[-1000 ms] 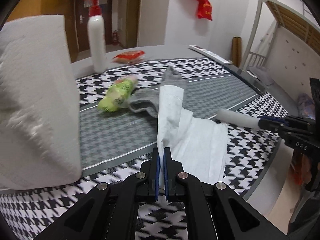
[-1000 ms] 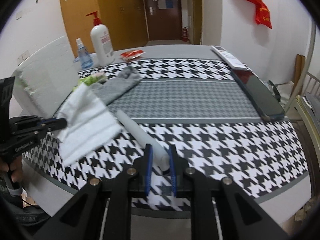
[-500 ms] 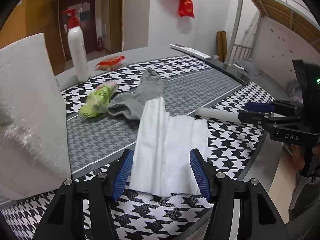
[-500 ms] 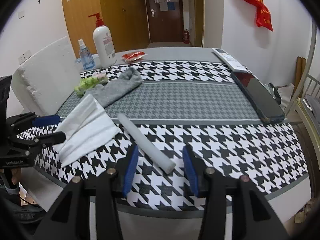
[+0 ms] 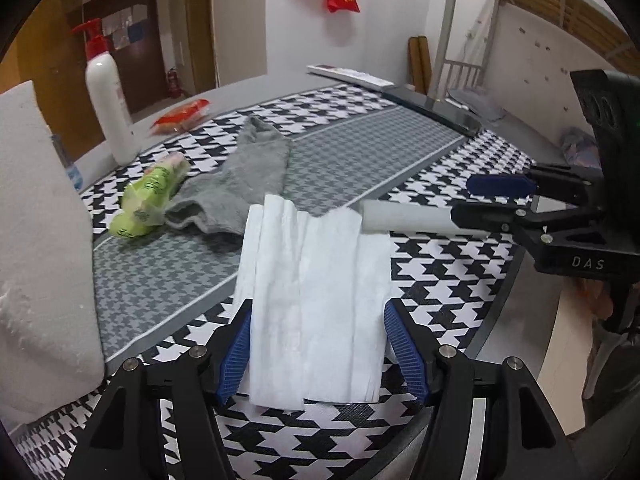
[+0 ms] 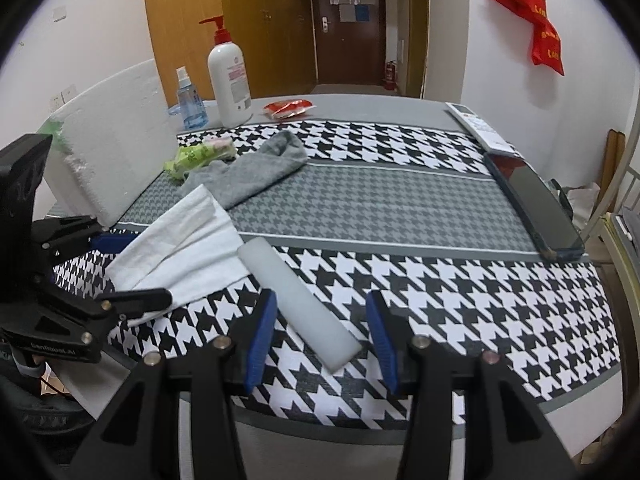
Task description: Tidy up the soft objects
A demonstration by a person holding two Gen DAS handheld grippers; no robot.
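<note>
With both pairs of tongs standing apart and nothing pinched, no grip anywhere on the soft things. Left gripper (image 5: 318, 350) spread wide around the near end of the folded white paper towel (image 5: 316, 300), blue pads just clear of its edges — not pressing. Right gripper (image 6: 322, 336) about half open, straddling the near end of the white foam stick (image 6: 298, 302), a gap on both sides. Towel flat on the houndstooth tablecloth (image 6: 440, 280) near the front edge; stick slanted beside it, far end touching or overlapping the towel's corner. Grey sock (image 5: 240, 182) further back, crumpled against a green wrapped packet (image 5: 150, 200); pump bottle (image 6: 230, 80) and small spray bottle (image 6: 190, 104) well behind, white foam block (image 5: 40, 240) on the left.

Likely trouble from here:
- Pulling back along the table could drag a pad over the towel and undo the fold — thin paper, nothing weighing it down.
- Stick probably light, possibly prone to rolling; a nudge from either finger could send it toward the front edge, which lies close.
- Lifting stick or towel alone may disturb the other where they meet.
- Reaching for the sock means crossing the towel; a low pass could catch it, or knock the packet.
</note>
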